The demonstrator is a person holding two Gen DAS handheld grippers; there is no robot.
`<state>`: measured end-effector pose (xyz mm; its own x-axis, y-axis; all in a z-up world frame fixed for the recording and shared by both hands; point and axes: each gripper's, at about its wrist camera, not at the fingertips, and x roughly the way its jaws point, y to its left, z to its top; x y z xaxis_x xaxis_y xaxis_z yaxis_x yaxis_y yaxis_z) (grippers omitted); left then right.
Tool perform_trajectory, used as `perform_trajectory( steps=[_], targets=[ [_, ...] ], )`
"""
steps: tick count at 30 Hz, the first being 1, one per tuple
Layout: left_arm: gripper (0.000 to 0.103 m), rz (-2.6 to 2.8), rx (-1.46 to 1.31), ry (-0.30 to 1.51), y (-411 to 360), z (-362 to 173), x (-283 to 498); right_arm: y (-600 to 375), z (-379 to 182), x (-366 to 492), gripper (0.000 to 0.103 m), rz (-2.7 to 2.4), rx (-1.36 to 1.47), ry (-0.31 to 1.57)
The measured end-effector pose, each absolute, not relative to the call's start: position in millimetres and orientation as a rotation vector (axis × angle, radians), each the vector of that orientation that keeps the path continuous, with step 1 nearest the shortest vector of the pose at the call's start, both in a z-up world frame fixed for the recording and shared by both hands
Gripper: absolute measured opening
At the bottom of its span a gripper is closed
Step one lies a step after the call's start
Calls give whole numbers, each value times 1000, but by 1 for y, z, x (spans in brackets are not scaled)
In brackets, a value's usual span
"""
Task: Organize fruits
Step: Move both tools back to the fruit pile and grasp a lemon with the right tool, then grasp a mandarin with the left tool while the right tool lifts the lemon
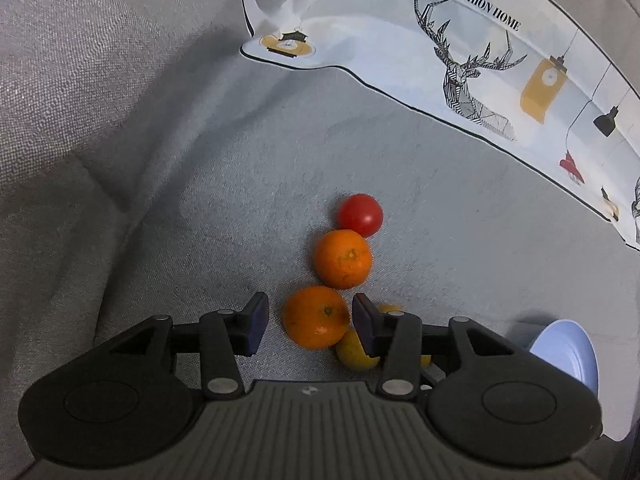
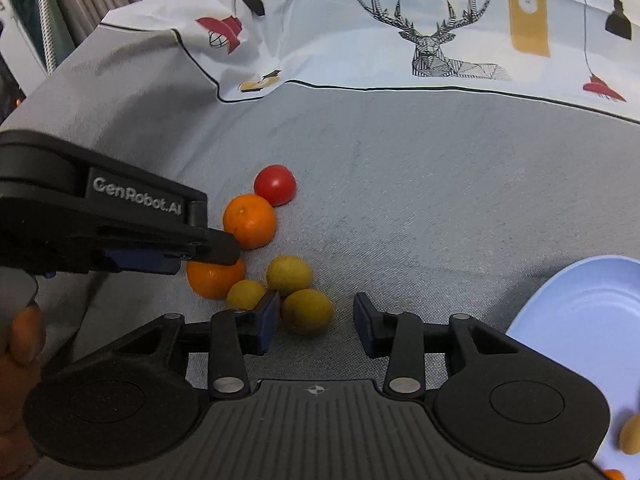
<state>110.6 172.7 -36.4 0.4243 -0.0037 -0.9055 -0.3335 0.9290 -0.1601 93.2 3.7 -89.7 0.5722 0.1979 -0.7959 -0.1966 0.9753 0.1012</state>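
Fruits are clustered at frame centre on the grey cloth. The near orange is straddled by the left gripper, pads apart and not touching. The right gripper stands part-open, empty, beside a yellow-green fruit; the blue plate waits lower right, probably as destination.

We note the grey cloth is matt with a coarse, grainy weave. The printed sheet looks smooth and creased. The tomato is glossy and smooth; the oranges show dimpled, semi-matt peel. The plate appears smooth, satin plastic. Both grippers' housings are matt black plastic with metal pins.
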Motion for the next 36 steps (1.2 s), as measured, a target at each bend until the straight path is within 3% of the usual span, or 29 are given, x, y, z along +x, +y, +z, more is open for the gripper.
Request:
perform_trajectory(
  steps=[1,5,9,36],
  targets=[
    [51,210,-338,1124,172,-37,111,5,-90,93,31,236,-7,933],
    [51,210,-320,1133,170,-41,116,6,-89,89,29,236,-37,925],
    [41,192,-307,1139,168,-42,116,0,-86,85,29,236,-38,916],
    [41,235,-267,1161,174,-43,109,-2,-84,70,29,221,-121,967]
  ],
)
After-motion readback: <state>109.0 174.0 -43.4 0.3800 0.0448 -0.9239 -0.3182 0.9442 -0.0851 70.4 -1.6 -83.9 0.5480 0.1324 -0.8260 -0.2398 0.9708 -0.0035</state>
